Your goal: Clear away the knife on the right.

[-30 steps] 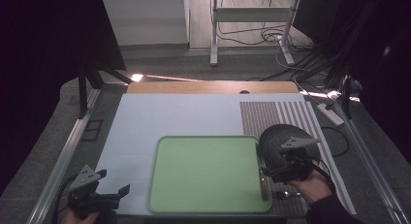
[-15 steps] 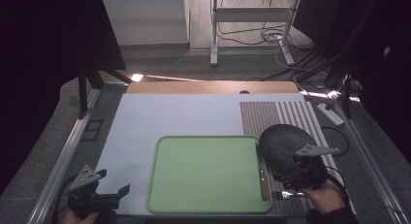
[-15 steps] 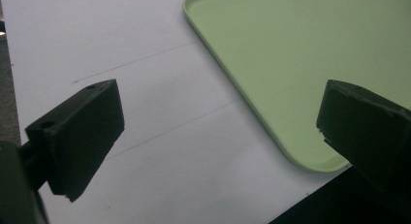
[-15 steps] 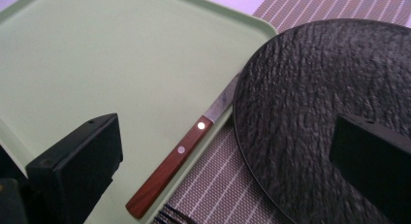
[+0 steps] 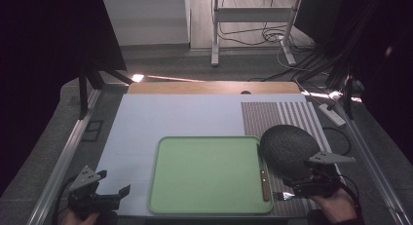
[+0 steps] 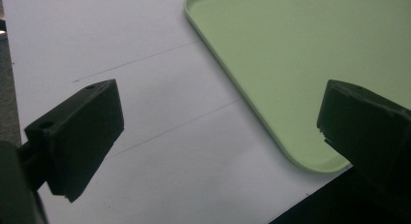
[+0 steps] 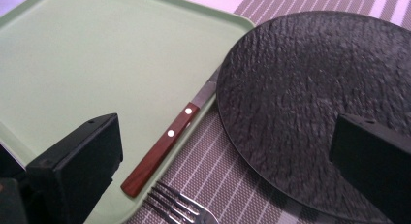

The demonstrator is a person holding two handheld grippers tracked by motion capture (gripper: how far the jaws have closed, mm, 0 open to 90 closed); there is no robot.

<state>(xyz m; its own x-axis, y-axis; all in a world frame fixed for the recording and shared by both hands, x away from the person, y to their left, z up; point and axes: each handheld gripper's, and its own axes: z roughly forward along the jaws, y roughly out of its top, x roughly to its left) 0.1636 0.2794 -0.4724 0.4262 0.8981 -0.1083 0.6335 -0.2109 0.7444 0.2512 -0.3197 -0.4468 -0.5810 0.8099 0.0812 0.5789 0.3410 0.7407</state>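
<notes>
At the table's near edge, I hold my right gripper (image 5: pixel 304 186) just off the near right corner of the green tray (image 5: pixel 204 174), its jaws spread wide and gripping nothing. In the right gripper view those jaws frame a knife (image 7: pixel 169 134) with a red-brown wooden handle, which lies along the tray's right rim, its blade running under the edge of the dark textured plate (image 7: pixel 310 103). The plate sits just right of the tray on a striped placemat (image 5: pixel 282 115), touching or overlapping the tray's rim. A fork (image 7: pixel 181 207) lies on the mat right of the tray's near corner, its tines close to the knife handle's end; I cannot tell whether they touch. My left gripper (image 5: pixel 109 196) rests well to the left of the tray, near its near left corner, jaws likewise parted and empty, over the white table covering (image 6: pixel 145 103). In the left gripper view the tray's rounded corner lies between the two black jaws, nearer the right one.
</notes>
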